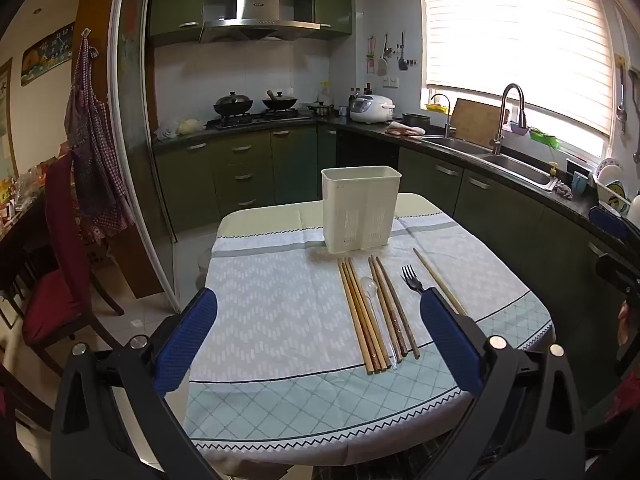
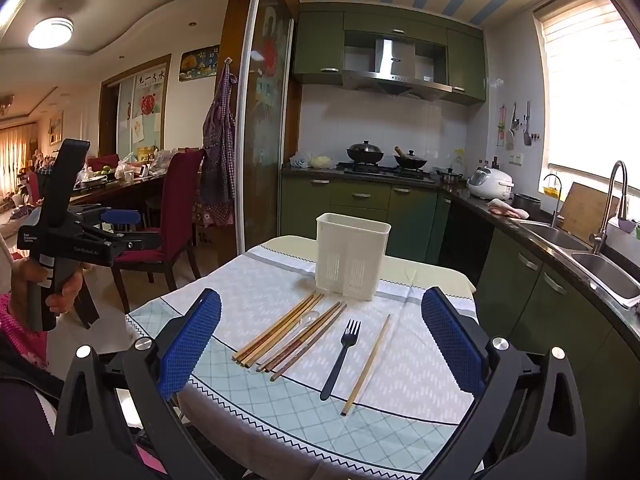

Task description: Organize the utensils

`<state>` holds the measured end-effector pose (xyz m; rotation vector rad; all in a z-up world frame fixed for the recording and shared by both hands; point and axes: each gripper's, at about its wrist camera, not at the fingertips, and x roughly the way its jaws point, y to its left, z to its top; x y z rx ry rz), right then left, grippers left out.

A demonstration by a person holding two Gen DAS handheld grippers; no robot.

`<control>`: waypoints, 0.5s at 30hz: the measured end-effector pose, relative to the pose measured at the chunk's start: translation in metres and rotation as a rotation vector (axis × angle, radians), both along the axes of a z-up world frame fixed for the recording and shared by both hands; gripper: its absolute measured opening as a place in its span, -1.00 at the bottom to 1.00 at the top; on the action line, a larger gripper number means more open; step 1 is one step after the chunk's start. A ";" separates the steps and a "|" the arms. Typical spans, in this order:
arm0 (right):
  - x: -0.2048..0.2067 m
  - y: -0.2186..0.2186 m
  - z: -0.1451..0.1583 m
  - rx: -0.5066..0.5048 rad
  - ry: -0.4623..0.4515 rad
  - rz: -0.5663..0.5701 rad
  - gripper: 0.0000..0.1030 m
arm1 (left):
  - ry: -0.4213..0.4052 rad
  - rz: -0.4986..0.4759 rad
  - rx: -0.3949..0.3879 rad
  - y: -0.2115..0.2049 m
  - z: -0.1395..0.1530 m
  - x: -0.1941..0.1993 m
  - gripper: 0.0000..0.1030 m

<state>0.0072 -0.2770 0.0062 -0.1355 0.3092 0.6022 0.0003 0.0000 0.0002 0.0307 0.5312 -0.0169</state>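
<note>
A cream plastic utensil holder stands upright at the table's far side. In front of it lie several wooden chopsticks, a clear plastic spoon, a black fork and a single light chopstick. My left gripper is open and empty, held above the table's near edge. My right gripper is open and empty, above the near part of the table, with the fork and single chopstick between its fingers in view.
The table has a patterned cloth. Red chairs stand to the left. A counter with sink runs along the right, a stove with woks behind. The left gripper shows in the right wrist view.
</note>
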 end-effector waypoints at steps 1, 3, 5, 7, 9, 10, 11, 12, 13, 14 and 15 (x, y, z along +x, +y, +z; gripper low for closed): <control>0.000 0.000 0.000 -0.002 -0.002 0.000 0.92 | 0.000 0.000 -0.002 0.000 0.000 0.000 0.88; 0.000 0.000 0.000 -0.002 -0.004 -0.001 0.92 | 0.001 0.003 -0.004 -0.001 0.001 0.000 0.88; 0.000 0.000 0.000 -0.001 -0.009 -0.001 0.92 | -0.003 0.002 -0.014 0.003 0.004 -0.002 0.88; 0.000 0.001 0.000 -0.002 -0.007 -0.002 0.92 | -0.002 0.002 -0.010 0.002 0.004 -0.002 0.88; -0.001 0.000 0.000 0.001 -0.010 -0.001 0.92 | -0.005 0.004 -0.023 0.006 0.003 -0.001 0.88; -0.001 0.000 0.000 0.001 -0.010 0.001 0.92 | -0.004 0.003 -0.023 0.007 0.003 -0.002 0.88; -0.001 0.000 0.000 0.001 -0.007 0.000 0.92 | -0.004 0.000 -0.022 0.007 0.003 -0.002 0.88; -0.001 0.000 0.000 0.001 -0.008 -0.001 0.92 | -0.004 0.000 -0.021 0.008 0.003 -0.002 0.88; -0.001 0.000 0.000 0.001 -0.008 -0.001 0.92 | -0.004 0.000 -0.020 0.009 0.004 -0.002 0.88; -0.001 0.000 0.000 0.001 -0.007 0.000 0.92 | -0.004 0.000 -0.020 0.010 0.005 -0.003 0.88; -0.001 0.000 0.000 0.001 -0.007 0.000 0.92 | -0.005 0.002 -0.020 0.007 0.001 -0.002 0.88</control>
